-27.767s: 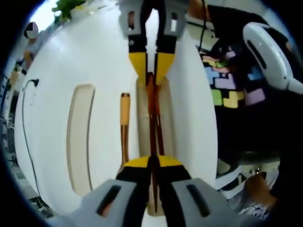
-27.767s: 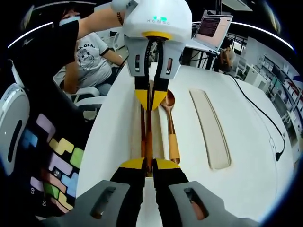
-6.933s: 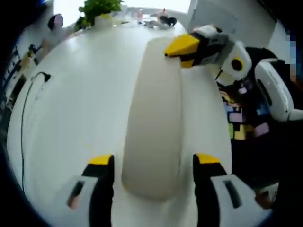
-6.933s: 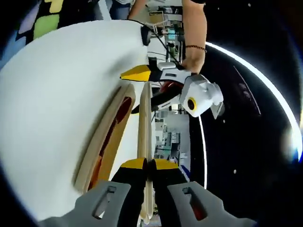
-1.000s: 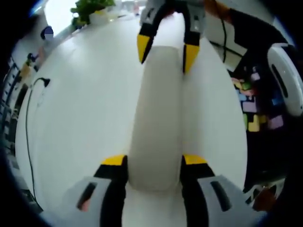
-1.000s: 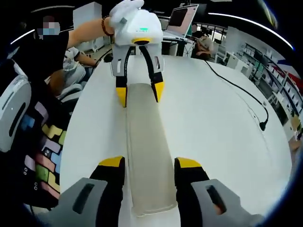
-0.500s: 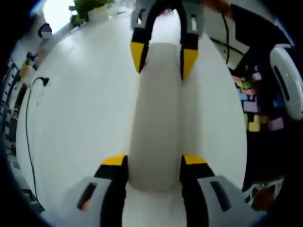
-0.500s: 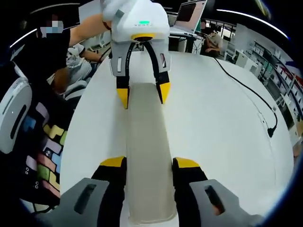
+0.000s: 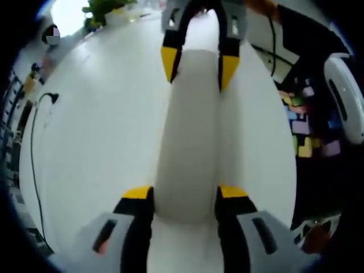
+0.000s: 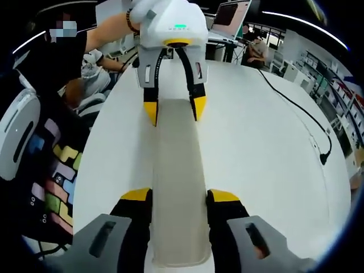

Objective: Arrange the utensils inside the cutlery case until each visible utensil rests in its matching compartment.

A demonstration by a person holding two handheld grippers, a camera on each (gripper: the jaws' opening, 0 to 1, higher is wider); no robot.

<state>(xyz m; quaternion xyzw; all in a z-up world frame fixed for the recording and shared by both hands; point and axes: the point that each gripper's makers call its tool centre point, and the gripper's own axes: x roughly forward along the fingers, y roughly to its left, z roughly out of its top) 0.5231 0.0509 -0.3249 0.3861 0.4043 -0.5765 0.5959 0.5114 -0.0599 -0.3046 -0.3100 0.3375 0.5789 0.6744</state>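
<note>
While the closed beige cutlery case [image 9: 187, 142] [image 10: 177, 187] is lying lengthwise on the white worktop [image 9: 96, 131] [image 10: 261, 153], both tools are bracketing it. The left hand-held gripper [image 9: 181, 194] [image 10: 174, 111] is standing wide open, its yellow-tipped jaws straddling one end of the case. The right hand-held gripper [image 10: 179, 198] [image 9: 197, 59] is likewise spread across the opposite end. Whether the jaws are touching the case sides cannot be told. A black cable [image 10: 301, 114] is running across the worktop.
</note>
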